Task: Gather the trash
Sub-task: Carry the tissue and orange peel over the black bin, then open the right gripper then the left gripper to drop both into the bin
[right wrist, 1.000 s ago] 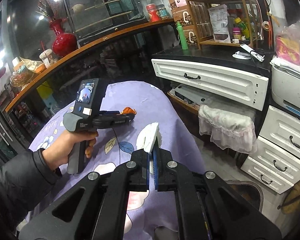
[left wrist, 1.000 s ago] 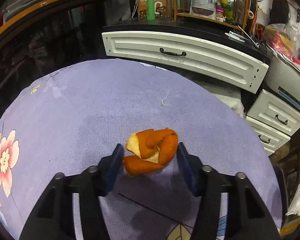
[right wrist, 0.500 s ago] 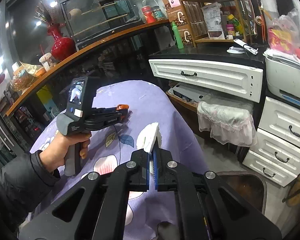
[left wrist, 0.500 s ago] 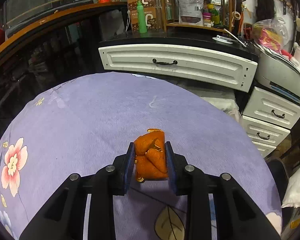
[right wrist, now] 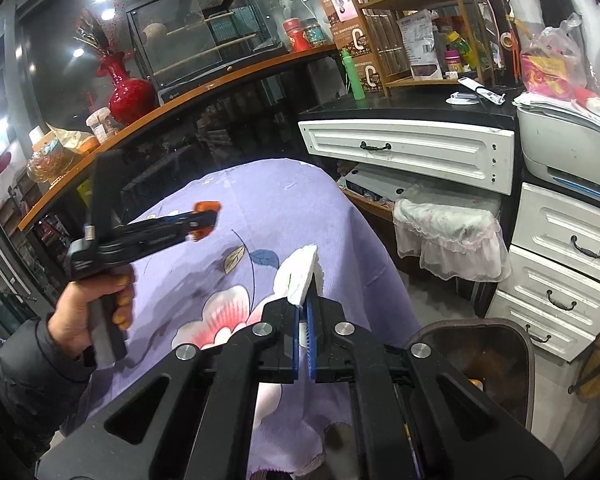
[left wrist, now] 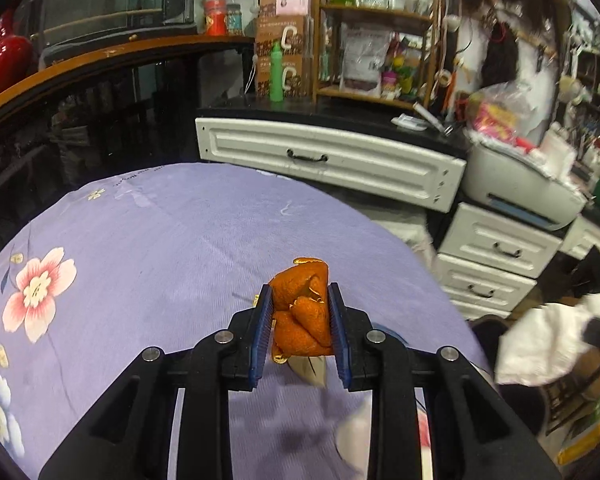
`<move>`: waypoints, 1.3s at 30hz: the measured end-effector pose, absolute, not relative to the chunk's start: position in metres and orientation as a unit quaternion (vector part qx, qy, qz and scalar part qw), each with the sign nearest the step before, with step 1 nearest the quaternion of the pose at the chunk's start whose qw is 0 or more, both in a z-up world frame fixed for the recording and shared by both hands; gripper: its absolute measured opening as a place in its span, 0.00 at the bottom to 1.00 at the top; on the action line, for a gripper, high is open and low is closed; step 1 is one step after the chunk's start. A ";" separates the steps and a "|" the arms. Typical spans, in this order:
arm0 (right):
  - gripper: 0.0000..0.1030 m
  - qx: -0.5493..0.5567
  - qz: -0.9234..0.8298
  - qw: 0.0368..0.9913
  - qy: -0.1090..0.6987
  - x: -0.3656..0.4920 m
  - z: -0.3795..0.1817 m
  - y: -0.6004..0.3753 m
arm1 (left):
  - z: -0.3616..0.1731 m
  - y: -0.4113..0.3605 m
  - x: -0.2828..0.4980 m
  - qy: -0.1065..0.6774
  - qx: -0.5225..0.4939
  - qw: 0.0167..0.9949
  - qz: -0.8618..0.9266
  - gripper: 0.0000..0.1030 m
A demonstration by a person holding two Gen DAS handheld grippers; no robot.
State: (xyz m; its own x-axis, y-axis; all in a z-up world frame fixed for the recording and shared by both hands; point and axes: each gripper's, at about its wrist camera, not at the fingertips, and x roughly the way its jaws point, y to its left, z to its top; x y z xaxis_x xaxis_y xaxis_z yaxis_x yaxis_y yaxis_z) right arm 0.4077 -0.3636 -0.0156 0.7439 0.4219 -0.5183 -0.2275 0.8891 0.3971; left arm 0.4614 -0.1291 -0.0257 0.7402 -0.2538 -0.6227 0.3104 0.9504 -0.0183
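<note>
Left gripper (left wrist: 300, 312), in my left hand (right wrist: 90, 312): blue pads clamp the crumpled orange peel (left wrist: 300, 312), held clear above the floral purple tablecloth (left wrist: 140, 248). Right gripper (right wrist: 305, 322): jaws shut on a white tissue wad (right wrist: 300, 276), its long axis running straight out past the tips. Dark trash bin (right wrist: 528, 356) lies low and right of both, nearer my right gripper. One second ago, the peel sat on the cloth between wide jaws, which have just closed on it.

At lower centre, the right gripper (right wrist: 305, 312) is pinching a white tissue wad (right wrist: 300, 278). At left, a hand (right wrist: 88, 312) is gripping the left gripper (right wrist: 204, 220), which is clamping orange peel (right wrist: 208, 208) above the purple floral tablecloth (right wrist: 300, 208).
</note>
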 end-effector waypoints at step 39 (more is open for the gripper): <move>0.57 0.199 -0.024 0.879 0.432 0.296 -0.192 -0.469 | -0.096 -0.300 0.308 0.361 0.069 0.871 -0.325 0.26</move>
State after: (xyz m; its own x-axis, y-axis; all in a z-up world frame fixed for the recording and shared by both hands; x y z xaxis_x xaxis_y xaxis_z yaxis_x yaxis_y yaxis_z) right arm 0.2959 -0.4687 -0.1923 0.6250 0.1303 -0.7697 0.2146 0.9193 0.3299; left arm 0.3079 -0.3000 -0.0962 0.5277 -0.5161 -0.6746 0.6157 0.7796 -0.1148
